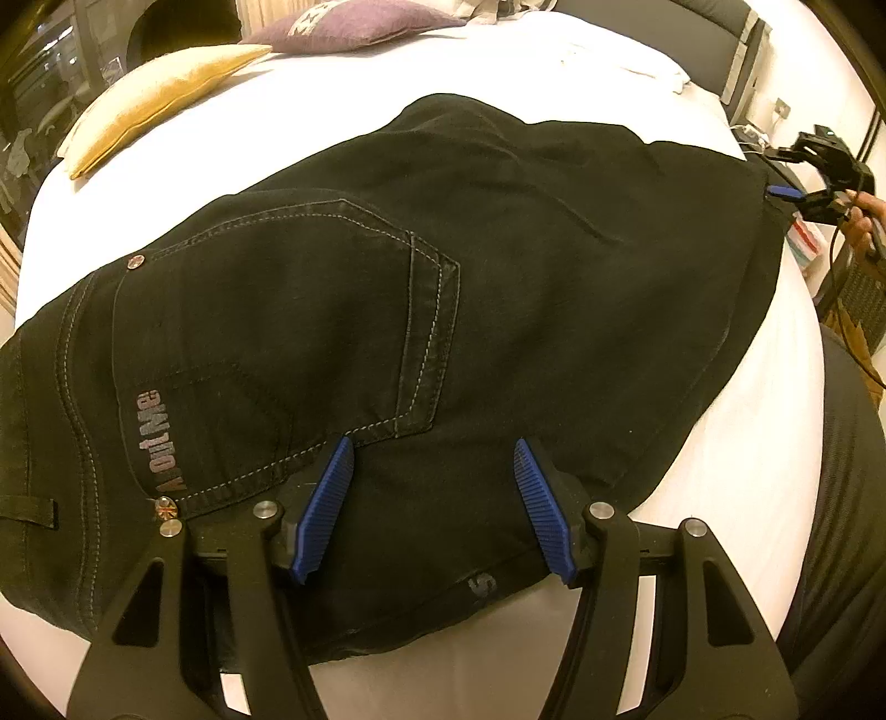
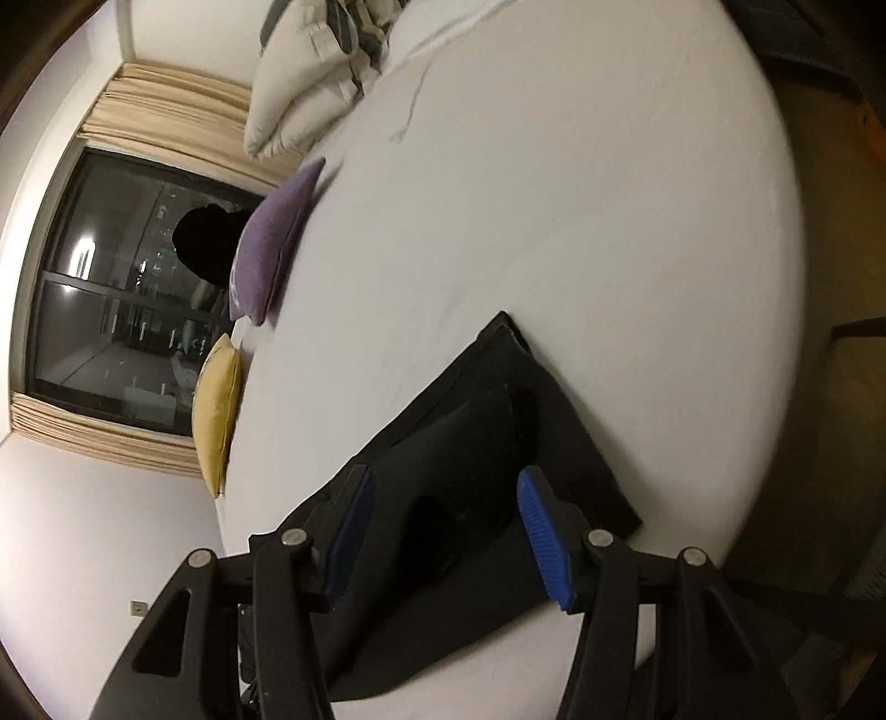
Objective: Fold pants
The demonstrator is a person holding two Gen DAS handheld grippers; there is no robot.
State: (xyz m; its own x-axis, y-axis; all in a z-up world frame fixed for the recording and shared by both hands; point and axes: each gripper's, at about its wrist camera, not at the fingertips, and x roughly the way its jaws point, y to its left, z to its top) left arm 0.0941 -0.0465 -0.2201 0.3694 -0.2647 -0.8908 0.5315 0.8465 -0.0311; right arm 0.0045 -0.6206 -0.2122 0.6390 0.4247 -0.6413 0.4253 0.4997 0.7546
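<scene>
Black jeans [image 1: 498,288] lie folded on the white bed [image 1: 332,127], back pocket and waistband toward the left. My left gripper [image 1: 434,471] is open just above the near edge of the jeans, below the pocket. In the left wrist view the right gripper [image 1: 797,194] shows at the far right end of the jeans, by the bed's edge. In the right wrist view the right gripper [image 2: 443,498] is open, tilted sideways, over the folded leg end of the jeans [image 2: 487,421]. Neither gripper holds cloth.
A gold cushion [image 1: 160,94] and a purple cushion [image 1: 354,25] lie at the far left of the bed; both show in the right wrist view [image 2: 219,415] [image 2: 277,243]. White pillows [image 2: 310,77] sit at the head. A dark window [image 2: 127,299] faces the bed.
</scene>
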